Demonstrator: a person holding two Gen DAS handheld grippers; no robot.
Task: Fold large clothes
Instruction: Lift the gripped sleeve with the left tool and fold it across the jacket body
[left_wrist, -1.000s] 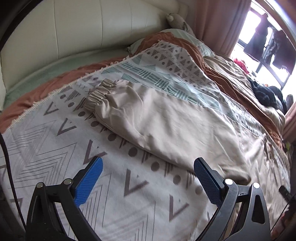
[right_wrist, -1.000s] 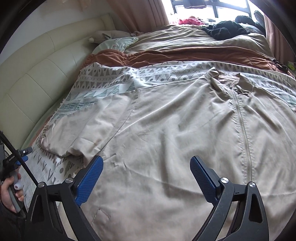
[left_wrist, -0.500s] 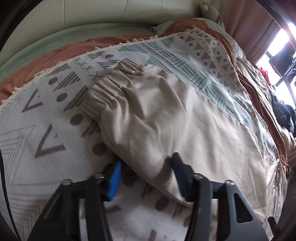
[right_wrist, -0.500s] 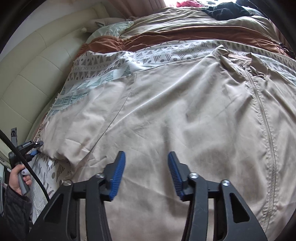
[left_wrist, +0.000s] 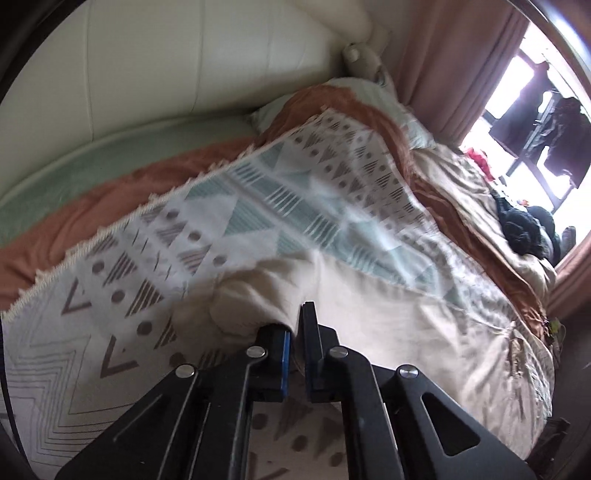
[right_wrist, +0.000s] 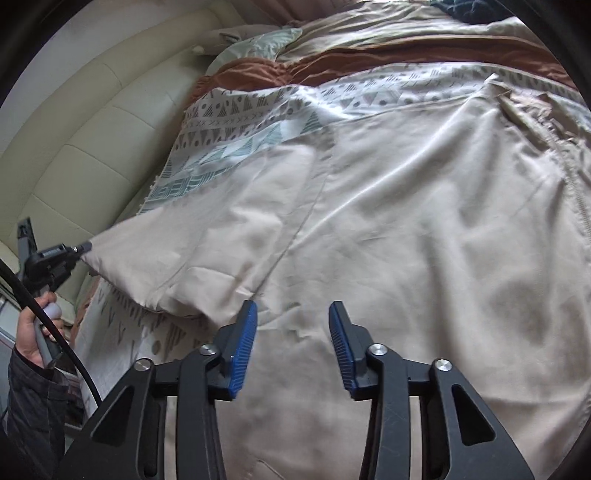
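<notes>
A large beige zip jacket (right_wrist: 406, 221) lies spread on the bed, its zipper (right_wrist: 576, 192) at the right. My left gripper (left_wrist: 295, 332) is shut on the end of the jacket's sleeve (left_wrist: 251, 302) and holds it lifted off the patterned blanket (left_wrist: 240, 229). In the right wrist view the left gripper (right_wrist: 79, 251) shows at the far left, with the sleeve (right_wrist: 192, 251) pulled taut from it. My right gripper (right_wrist: 291, 332) is open, low over the jacket body near the armpit, with nothing between its pads.
A cream padded headboard (left_wrist: 147, 66) runs along the far side. A rust blanket (left_wrist: 424, 173), pillows (right_wrist: 258, 40) and dark clothes (left_wrist: 524, 229) lie further up the bed. Pink curtains (left_wrist: 454, 62) and a window stand beyond.
My left gripper closed on the sleeve end and lifted it off the blanket. My right gripper narrowed, then widened a little, and dropped closer to the jacket body.
</notes>
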